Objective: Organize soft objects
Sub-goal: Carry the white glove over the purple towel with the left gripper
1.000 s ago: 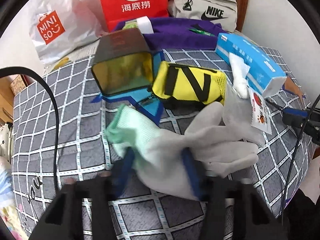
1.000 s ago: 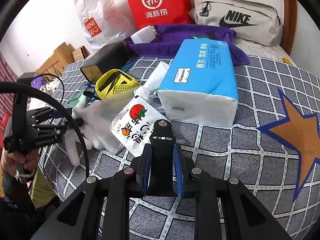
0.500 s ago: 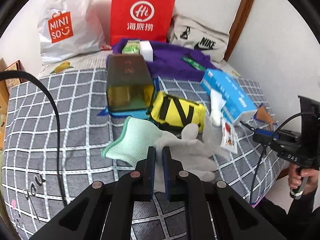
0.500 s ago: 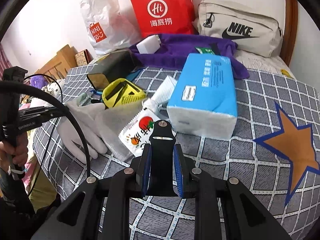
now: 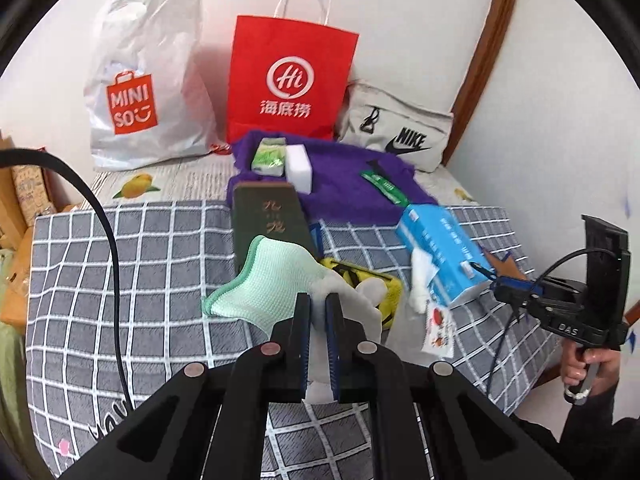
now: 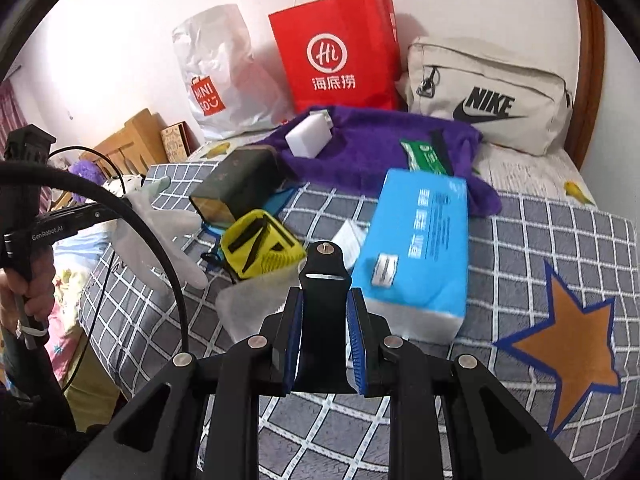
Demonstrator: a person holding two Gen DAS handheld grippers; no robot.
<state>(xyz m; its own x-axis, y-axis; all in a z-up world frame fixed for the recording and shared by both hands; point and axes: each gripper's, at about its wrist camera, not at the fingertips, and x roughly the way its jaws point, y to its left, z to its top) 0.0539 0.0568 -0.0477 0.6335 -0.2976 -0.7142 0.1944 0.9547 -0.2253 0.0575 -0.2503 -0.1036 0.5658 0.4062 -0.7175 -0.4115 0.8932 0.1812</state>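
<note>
The left gripper (image 5: pixel 318 312) is clamped on the white glove (image 5: pixel 276 280), held above the bed (image 5: pixel 132 264) near its front edge. The right gripper (image 6: pixel 323 314) is closed on a black strap (image 6: pixel 324 276). Judged progress: early; tissue pack (image 6: pixel 420 240), yellow pouch (image 6: pixel 260 246) and purple towel (image 6: pixel 380 140) remain unsorted mid-bed.

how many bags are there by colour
red paper bag: 1
white plastic bag: 1
beige Nike bag: 1
yellow pouch: 1
total: 4
</note>
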